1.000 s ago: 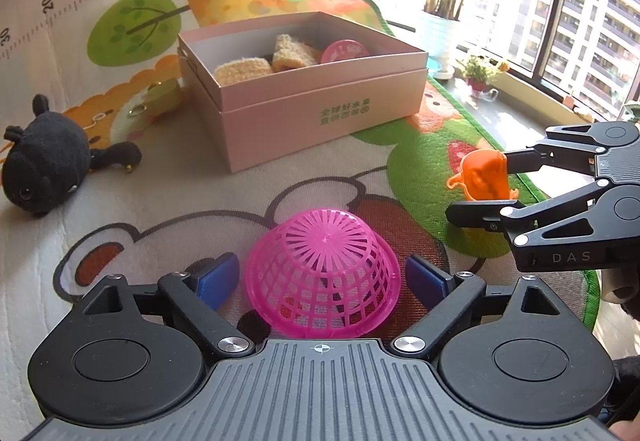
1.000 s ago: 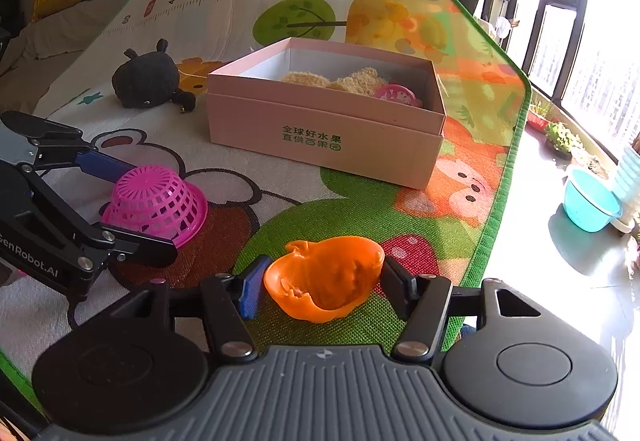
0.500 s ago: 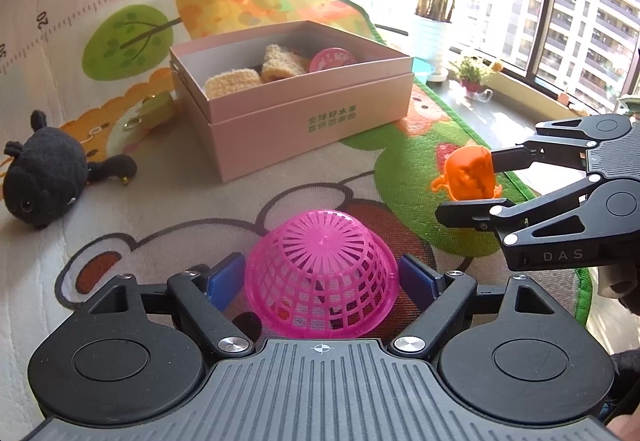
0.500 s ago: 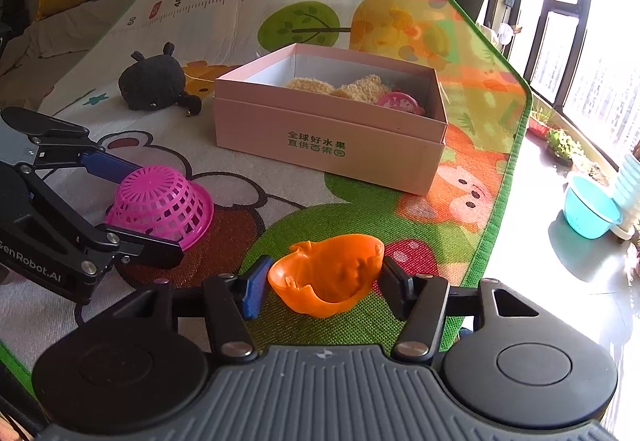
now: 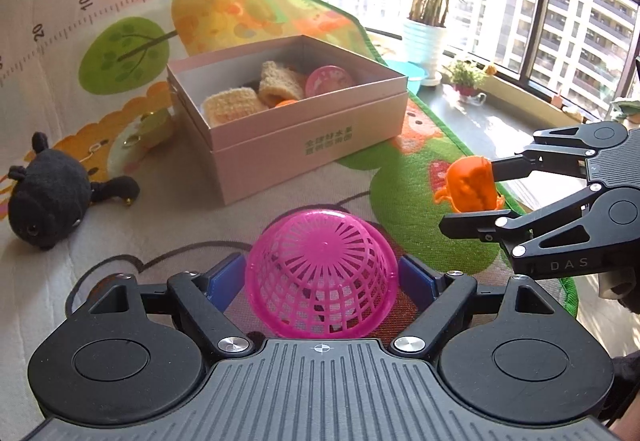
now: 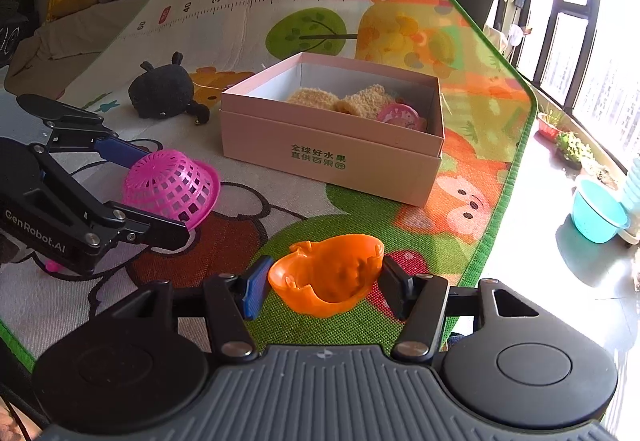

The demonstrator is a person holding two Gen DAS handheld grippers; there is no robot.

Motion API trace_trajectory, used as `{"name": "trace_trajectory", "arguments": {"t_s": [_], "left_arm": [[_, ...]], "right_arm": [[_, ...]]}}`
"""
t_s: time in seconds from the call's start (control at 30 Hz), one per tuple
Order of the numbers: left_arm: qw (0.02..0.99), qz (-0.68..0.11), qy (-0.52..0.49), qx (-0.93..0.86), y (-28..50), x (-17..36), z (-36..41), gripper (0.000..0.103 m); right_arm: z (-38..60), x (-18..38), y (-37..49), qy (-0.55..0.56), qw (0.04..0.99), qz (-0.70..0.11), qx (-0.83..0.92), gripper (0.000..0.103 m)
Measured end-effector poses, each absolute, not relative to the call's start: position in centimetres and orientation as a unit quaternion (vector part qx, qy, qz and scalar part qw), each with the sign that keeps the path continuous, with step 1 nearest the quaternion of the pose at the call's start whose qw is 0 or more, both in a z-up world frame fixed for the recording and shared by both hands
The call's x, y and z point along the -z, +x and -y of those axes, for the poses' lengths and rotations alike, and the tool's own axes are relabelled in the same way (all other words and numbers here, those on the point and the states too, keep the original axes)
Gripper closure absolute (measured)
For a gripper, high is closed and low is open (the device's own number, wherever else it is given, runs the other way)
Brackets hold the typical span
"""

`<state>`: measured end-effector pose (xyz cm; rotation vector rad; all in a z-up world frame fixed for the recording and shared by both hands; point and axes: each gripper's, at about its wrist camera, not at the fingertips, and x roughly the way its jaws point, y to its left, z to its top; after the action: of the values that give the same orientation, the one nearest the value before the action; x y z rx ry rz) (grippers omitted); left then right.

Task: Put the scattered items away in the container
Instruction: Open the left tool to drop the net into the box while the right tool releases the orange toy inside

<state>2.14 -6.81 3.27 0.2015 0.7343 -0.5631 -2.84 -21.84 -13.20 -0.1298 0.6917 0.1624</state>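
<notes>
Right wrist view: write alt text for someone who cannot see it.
The right gripper holds an orange toy cup above a cartoon play mat. Beyond it stands an open pink box; at left, the left gripper clamps a pink basket, and a black plush toy lies behind.

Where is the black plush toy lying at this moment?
The black plush toy lies on the play mat, left of the pink box in both wrist views, apart from it and outside it.

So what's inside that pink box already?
Inside the pink box lie two tan plush pieces, a round pink toy and a bit of something orange. The near wall and the plush hide the box floor and anything beneath.
</notes>
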Motion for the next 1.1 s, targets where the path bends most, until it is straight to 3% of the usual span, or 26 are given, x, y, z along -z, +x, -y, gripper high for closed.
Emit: {"name": "trace_trajectory", "arguments": {"t_s": [0.23, 0.43, 0.47, 0.5, 0.53, 0.57, 0.73, 1.03, 1.07, 1.1], "left_arm": [[0.884, -0.336, 0.060, 0.319, 5.3, -6.8, 6.7, 0.015], [0.912, -0.255, 0.043, 0.318, 11.4, -11.6, 7.4, 0.015], [0.920, -0.232, 0.040, 0.314, 12.8, -12.4, 7.6, 0.013], [0.925, -0.213, 0.036, 0.312, 14.1, -13.1, 7.7, 0.005], [0.930, -0.201, 0.030, 0.305, 15.4, -13.6, 7.7, 0.005], [0.935, -0.196, 0.022, 0.294, 16.5, -14.0, 7.6, 0.005], [0.946, -0.210, -0.020, 0.247, 17.7, -13.8, 4.4, 0.003], [0.964, -0.242, 0.075, 0.084, 12.8, -7.7, -2.9, 0.002], [0.962, -0.253, 0.072, 0.079, 12.2, -6.8, -3.6, 0.002], [0.960, -0.261, 0.065, 0.075, 11.6, -6.0, -4.3, 0.002]], "right_arm": [[24.0, 11.0, -0.5, -0.039, 0.935, -0.338, -0.100, 0.046], [26.3, 5.4, 3.7, 0.034, 0.970, -0.227, -0.079, 0.046], [26.3, 4.8, 4.4, 0.033, 0.978, -0.192, -0.076, 0.041], [26.3, 4.4, 5.3, 0.035, 0.983, -0.166, -0.070, 0.015], [26.3, 4.1, 6.3, 0.040, 0.985, -0.158, -0.057, 0.003], [26.3, 4.2, 6.8, 0.047, 0.986, -0.153, -0.048, 0.000], [24.9, 6.4, 7.8, 0.014, 0.982, -0.181, -0.060, 0.000], [20.7, 7.5, 9.4, -0.052, 0.973, -0.210, -0.082, 0.000], [19.9, 7.4, 9.8, -0.061, 0.971, -0.215, -0.086, 0.001], [18.9, 7.3, 10.3, -0.073, 0.969, -0.220, -0.089, 0.008]]}}
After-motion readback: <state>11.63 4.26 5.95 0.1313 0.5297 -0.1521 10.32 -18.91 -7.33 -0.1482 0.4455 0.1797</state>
